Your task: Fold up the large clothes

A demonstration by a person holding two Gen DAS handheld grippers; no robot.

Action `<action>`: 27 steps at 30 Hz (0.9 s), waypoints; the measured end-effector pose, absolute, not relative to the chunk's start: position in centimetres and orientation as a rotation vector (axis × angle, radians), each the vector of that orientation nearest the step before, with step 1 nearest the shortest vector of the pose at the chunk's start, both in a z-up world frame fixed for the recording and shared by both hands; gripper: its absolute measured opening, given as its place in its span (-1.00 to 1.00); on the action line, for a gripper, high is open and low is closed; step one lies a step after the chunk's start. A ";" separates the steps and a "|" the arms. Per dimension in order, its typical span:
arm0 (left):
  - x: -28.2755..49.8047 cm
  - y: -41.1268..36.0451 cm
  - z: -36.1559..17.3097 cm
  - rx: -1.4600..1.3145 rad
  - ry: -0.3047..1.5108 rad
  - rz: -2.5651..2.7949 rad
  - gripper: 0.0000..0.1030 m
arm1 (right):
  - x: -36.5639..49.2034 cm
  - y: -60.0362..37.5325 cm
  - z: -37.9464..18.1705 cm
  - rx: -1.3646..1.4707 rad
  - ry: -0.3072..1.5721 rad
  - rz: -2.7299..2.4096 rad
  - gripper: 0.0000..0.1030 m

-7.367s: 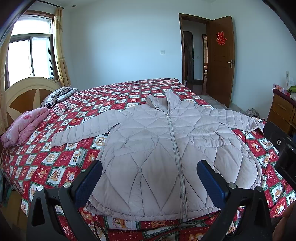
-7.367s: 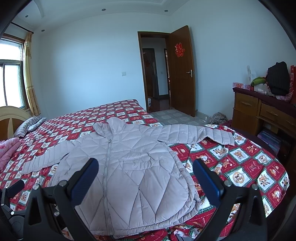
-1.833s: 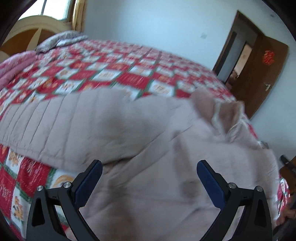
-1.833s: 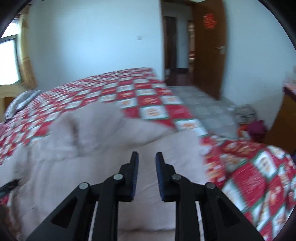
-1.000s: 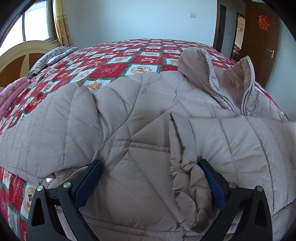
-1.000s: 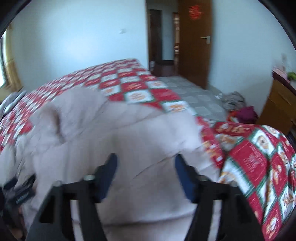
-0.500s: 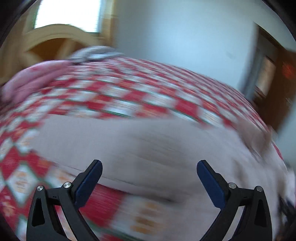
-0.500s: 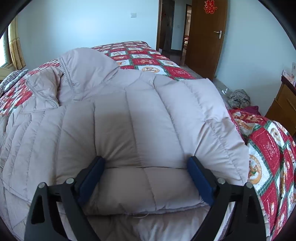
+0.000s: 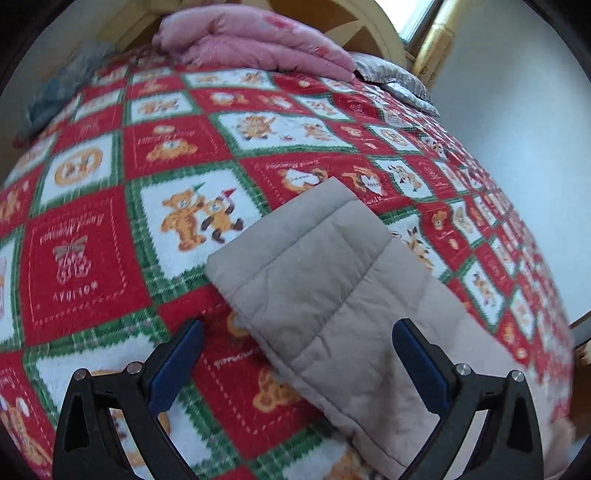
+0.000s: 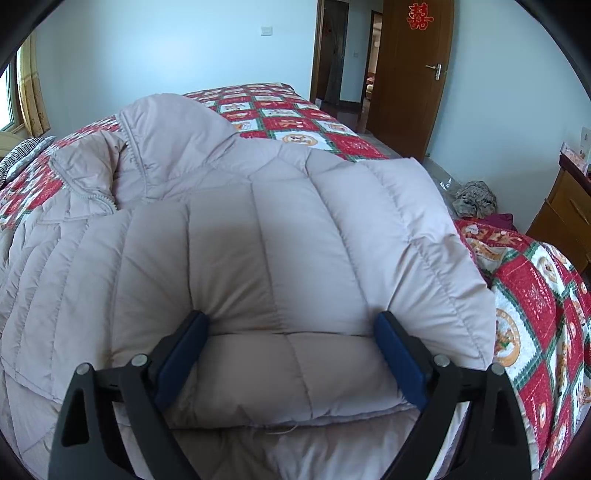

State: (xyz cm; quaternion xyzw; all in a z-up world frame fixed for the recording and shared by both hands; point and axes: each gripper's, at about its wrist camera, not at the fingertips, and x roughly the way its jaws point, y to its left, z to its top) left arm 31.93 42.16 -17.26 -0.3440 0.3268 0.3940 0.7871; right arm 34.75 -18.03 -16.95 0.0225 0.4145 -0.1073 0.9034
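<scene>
On the bed (image 9: 92, 266): one sleeve (image 10: 295, 266) now folded across the jacket; left gripper (image 9: 295, 365) moved over the other sleeve (image 9: 314, 266), jaws wide; right gripper (image 10: 291, 350) likewise wide.

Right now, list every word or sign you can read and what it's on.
"AVULION", roughly; letters are soft: red square of the bedspread, under a gift-box picture.
Red double-happiness character "囍": paper cutout on the door.
Cursive lines on other bedspread squares: too blurred to read.
Box on the dresser: print too small to read.
Jacket, left gripper, right gripper: no text visible.
</scene>
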 end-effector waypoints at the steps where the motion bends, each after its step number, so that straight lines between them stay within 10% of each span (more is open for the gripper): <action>1: 32.4 42.0 -17.3 -0.712 0.720 0.861 0.94 | 34.7 -18.1 -17.0 0.046 0.857 -0.221 0.83; 4: 32.3 41.9 -17.3 -0.675 0.725 0.892 0.57 | 34.7 -18.1 -17.0 0.045 0.856 -0.222 0.83; 8: 31.0 42.8 -16.9 -0.723 0.669 0.836 -0.75 | 34.7 -18.1 -17.0 0.046 0.856 -0.221 0.83; 18: 31.4 40.2 -11.6 -0.634 0.514 0.642 -0.94 | 34.7 -18.1 -17.0 0.046 0.855 -0.220 0.83; 27: 33.8 17.0 1.1 -0.142 0.293 0.071 -0.94 | 34.8 -18.1 -17.0 0.050 0.854 -0.220 0.83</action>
